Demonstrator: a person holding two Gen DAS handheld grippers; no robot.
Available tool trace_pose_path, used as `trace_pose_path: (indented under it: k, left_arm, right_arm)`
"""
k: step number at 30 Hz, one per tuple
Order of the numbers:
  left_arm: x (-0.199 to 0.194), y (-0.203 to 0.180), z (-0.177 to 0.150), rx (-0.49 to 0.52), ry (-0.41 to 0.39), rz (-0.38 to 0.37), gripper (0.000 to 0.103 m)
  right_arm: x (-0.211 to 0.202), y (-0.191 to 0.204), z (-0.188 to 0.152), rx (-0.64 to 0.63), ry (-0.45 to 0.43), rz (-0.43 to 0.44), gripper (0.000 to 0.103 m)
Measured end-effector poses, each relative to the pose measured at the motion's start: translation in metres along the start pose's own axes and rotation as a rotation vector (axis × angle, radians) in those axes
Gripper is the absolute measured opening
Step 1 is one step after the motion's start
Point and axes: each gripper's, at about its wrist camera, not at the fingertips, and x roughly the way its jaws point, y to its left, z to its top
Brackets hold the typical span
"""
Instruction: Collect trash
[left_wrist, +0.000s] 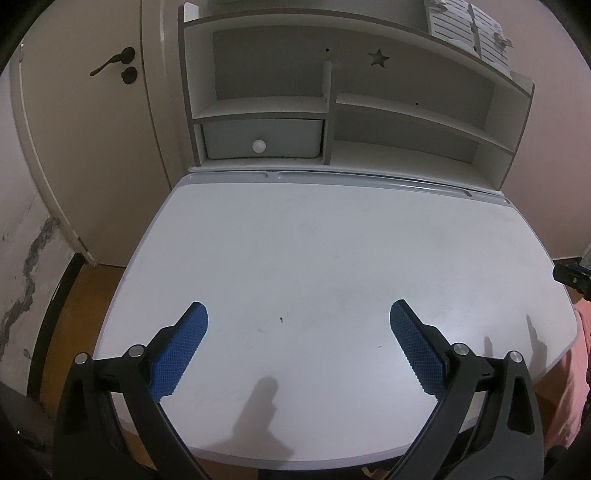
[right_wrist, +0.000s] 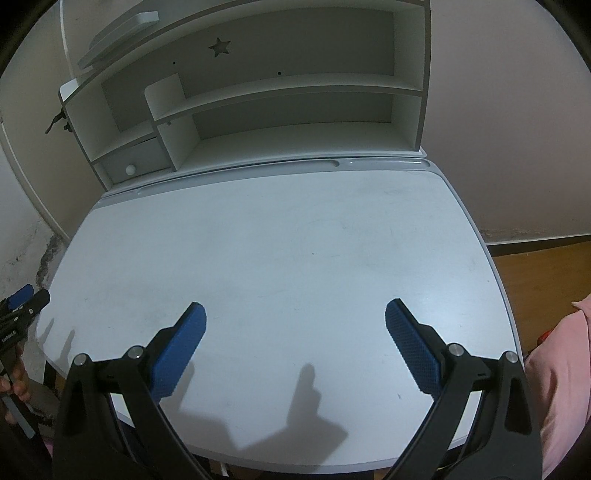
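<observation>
The left tool (left_wrist: 298, 317) is held spread wide, nothing between its blue pads (left_wrist: 177, 354); the right tool (right_wrist: 295, 317) is likewise spread and unloaded; both are held low over the near edge of the white surface (left_wrist: 314, 240); trash cannot be made out anywhere; a shelf (left_wrist: 332, 103) with a drawer (left_wrist: 260, 138) is seen beyond.

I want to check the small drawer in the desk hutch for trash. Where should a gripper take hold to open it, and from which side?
Grip the round white knob at the centre of the drawer front, coming straight in from the front over the desk. It is the only part that sticks out; the front is otherwise flat. Both grippers are open.
</observation>
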Motion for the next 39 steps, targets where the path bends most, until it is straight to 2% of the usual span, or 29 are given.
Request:
trace_pose_path:
  k: [39]
  left_arm:
    - [-0.005, -0.014, -0.003, 0.003, 0.006, 0.005, 0.096]
  right_arm:
    - [-0.002, -0.003, -0.001, 0.002, -0.001, 0.011, 0.094]
